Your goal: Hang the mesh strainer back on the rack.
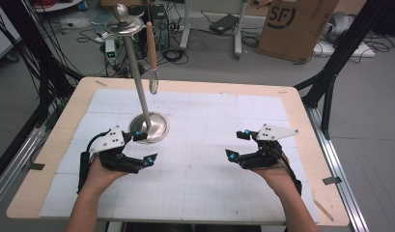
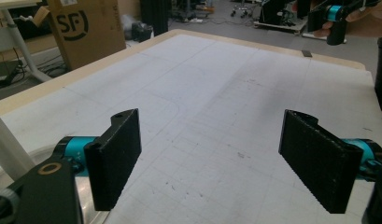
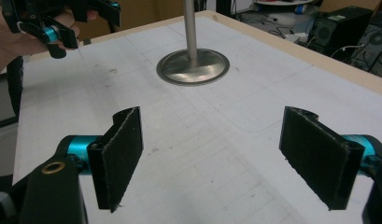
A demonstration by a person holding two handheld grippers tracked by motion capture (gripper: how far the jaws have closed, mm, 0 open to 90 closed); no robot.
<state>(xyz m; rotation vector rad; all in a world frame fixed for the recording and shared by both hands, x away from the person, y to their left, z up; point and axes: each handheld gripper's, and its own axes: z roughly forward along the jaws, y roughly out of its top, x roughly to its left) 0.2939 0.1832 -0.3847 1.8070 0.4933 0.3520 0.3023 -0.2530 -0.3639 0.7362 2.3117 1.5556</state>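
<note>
The left tongs [image 1: 140,149] are hovering with jaws spread wide and nothing between them, one jaw sitting just beside the round base of the metal stand [image 1: 149,126] on the desk [image 1: 195,96]. The right tongs [image 1: 238,144] are likewise gaping and holding nothing, well apart from the stand. A wooden-handled utensil [image 1: 152,57] is hanging from the stand's top ring, above the desk.

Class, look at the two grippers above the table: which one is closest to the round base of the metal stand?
The left gripper: one of its fingertips sits at the rim of the stand's base, while the right gripper hovers well away on the mat.
</note>
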